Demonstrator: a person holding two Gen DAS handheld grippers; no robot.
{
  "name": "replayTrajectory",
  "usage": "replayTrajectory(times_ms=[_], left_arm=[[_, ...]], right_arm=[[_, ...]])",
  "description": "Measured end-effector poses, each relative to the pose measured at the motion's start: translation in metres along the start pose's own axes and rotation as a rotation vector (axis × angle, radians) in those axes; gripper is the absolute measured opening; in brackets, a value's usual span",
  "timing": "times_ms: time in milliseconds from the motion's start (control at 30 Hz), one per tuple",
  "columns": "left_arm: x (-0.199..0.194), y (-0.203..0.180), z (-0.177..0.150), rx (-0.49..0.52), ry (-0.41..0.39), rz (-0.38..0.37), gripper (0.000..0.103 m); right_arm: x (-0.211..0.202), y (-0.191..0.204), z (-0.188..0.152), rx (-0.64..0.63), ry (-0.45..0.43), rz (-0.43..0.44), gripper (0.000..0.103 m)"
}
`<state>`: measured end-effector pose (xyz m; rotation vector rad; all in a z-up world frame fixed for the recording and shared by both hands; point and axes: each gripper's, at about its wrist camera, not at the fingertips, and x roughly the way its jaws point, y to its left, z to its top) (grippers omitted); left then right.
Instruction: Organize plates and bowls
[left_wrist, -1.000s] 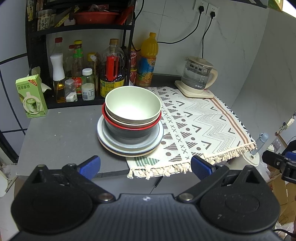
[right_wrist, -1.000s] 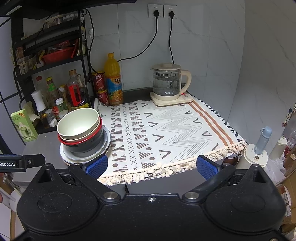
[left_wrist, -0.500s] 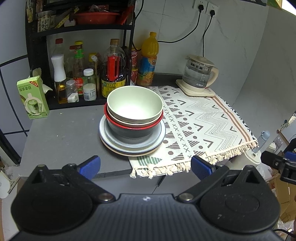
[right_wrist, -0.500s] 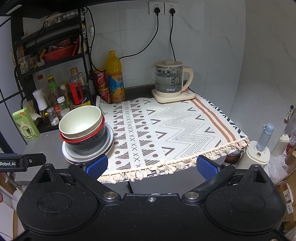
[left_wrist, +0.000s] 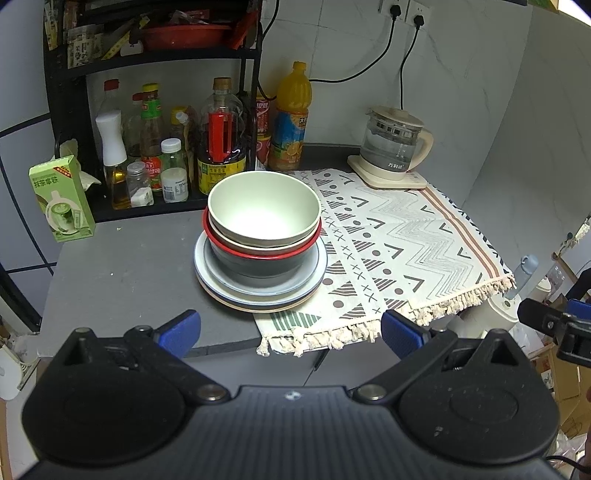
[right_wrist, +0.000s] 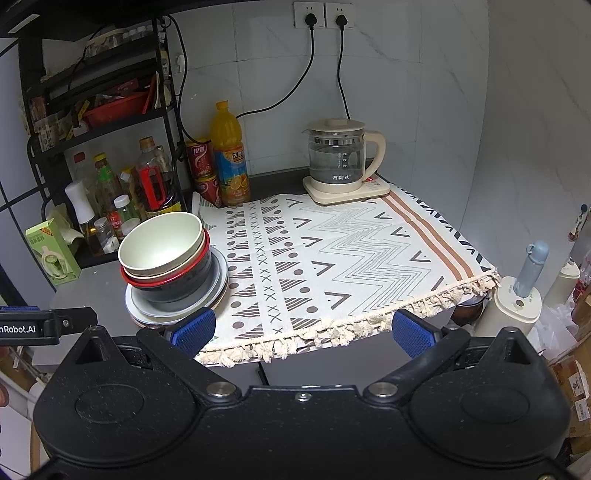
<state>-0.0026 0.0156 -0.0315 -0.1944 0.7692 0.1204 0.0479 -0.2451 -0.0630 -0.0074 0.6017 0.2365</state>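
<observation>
The left claw (left_wrist: 290, 330) hung wide apart and held nothing, its blue pads short of the desk's (left_wrist: 122, 273) front edge. The right claw (right_wrist: 303, 330) was spread just as wide and equally bare, hovering before the fringed edge of the patterned cloth (right_wrist: 343, 254).

The dishes stood in one stack on the grey desk, near its front and just left of the cloth. A pale green bowl (left_wrist: 264, 212) sat on top (tilted slightly), nested in a cream bowl, then a red-rimmed bowl (left_wrist: 258, 253), then a dark bowl (left_wrist: 262, 266). Under them lay a pile of plates (left_wrist: 258, 295), the upper ones grey-blue and the lowest tan, whose right edge overlapped the cloth's corner. From the right wrist view the same stack (right_wrist: 170, 273) stood left of the cloth, apart from both claws.

Behind the stack a black rack (left_wrist: 70, 110) held bottles and jars. A green carton (left_wrist: 62, 199) stood at the left, an orange juice bottle (left_wrist: 291, 122) beside the rack, and a glass kettle (right_wrist: 341, 162) at the cloth's far corner.
</observation>
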Motion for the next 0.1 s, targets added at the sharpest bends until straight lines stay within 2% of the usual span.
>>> replayTrajectory(times_ms=[100], left_arm=[[0.0016, -0.0025, -0.0001, 0.007, 0.011, -0.002, 0.103]], right_arm=[[0.0008, -0.0029, -0.0011, 0.007, 0.007, -0.002, 0.103]])
